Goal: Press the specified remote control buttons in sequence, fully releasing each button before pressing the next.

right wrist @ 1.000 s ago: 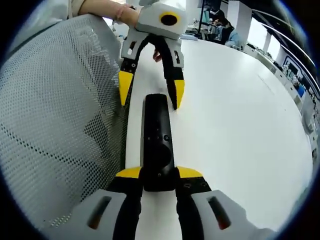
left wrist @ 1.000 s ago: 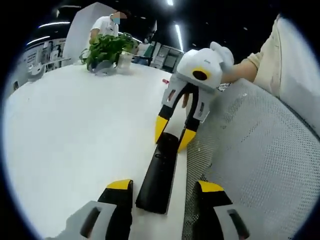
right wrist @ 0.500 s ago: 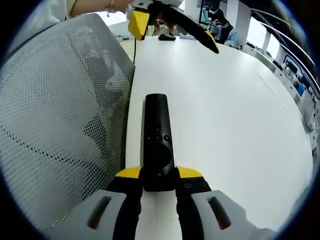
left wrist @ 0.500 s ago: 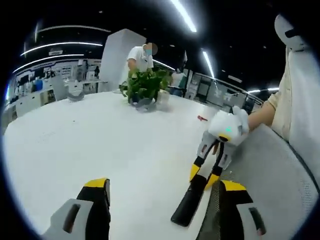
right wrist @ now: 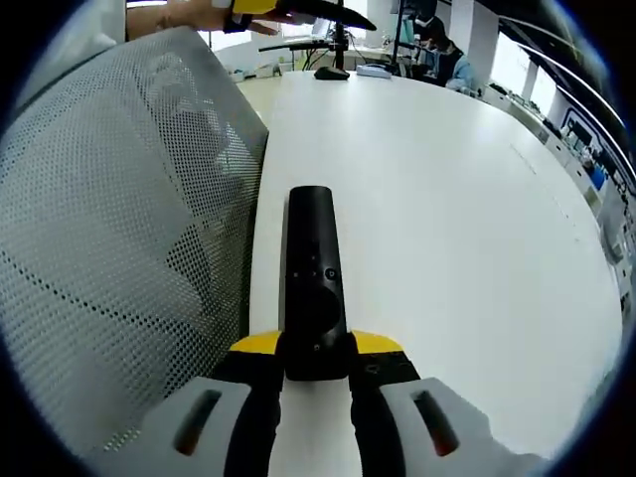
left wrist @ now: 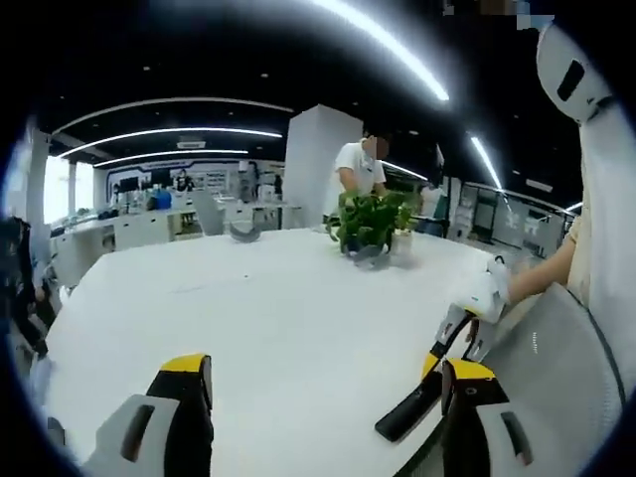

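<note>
Right gripper view: my right gripper (right wrist: pixel 316 350) has its jaws closed on the near end of the remote (right wrist: pixel 312 280), which lies flat on the white worktop (right wrist: pixel 447 219), pointing away from me along the worktop's edge. A grey mesh chair back (right wrist: pixel 119 219) stands just beside the remote, on its left. Left gripper view: my left gripper (left wrist: pixel 323 383) is raised above the worktop (left wrist: pixel 248 318) with its jaws wide apart and nothing between them; the remote (left wrist: pixel 409 414) and the right gripper (left wrist: pixel 467 323) gripping it appear at lower right (the buttons are too small to tell). A potted plant (left wrist: pixel 370 221) stands well apart at the far side, a person (left wrist: pixel 355 171) behind it.
</note>
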The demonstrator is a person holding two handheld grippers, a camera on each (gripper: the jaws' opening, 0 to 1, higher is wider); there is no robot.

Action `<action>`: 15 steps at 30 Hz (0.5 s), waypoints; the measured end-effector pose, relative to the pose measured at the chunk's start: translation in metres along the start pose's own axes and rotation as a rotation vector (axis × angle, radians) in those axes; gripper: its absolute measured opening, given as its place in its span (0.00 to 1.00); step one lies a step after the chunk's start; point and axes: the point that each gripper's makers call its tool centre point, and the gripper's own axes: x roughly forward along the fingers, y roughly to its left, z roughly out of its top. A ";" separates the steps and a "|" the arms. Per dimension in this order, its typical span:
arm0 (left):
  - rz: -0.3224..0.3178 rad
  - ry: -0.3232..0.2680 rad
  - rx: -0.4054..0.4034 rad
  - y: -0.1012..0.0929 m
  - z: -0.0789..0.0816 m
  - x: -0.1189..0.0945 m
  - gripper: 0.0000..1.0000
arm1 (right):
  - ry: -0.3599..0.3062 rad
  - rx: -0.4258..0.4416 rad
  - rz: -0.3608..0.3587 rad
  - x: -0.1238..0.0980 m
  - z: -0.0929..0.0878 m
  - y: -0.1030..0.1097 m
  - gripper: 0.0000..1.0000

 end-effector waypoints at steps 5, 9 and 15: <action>0.087 -0.072 -0.038 0.001 0.005 -0.018 1.00 | 0.000 -0.002 -0.002 0.000 0.000 0.000 0.25; 0.141 -0.130 -0.046 0.002 0.009 -0.024 1.00 | 0.000 -0.001 -0.003 0.000 0.000 0.000 0.25; 0.136 -0.178 -0.021 0.005 0.016 -0.024 1.00 | -0.005 0.002 -0.005 0.000 0.000 0.000 0.25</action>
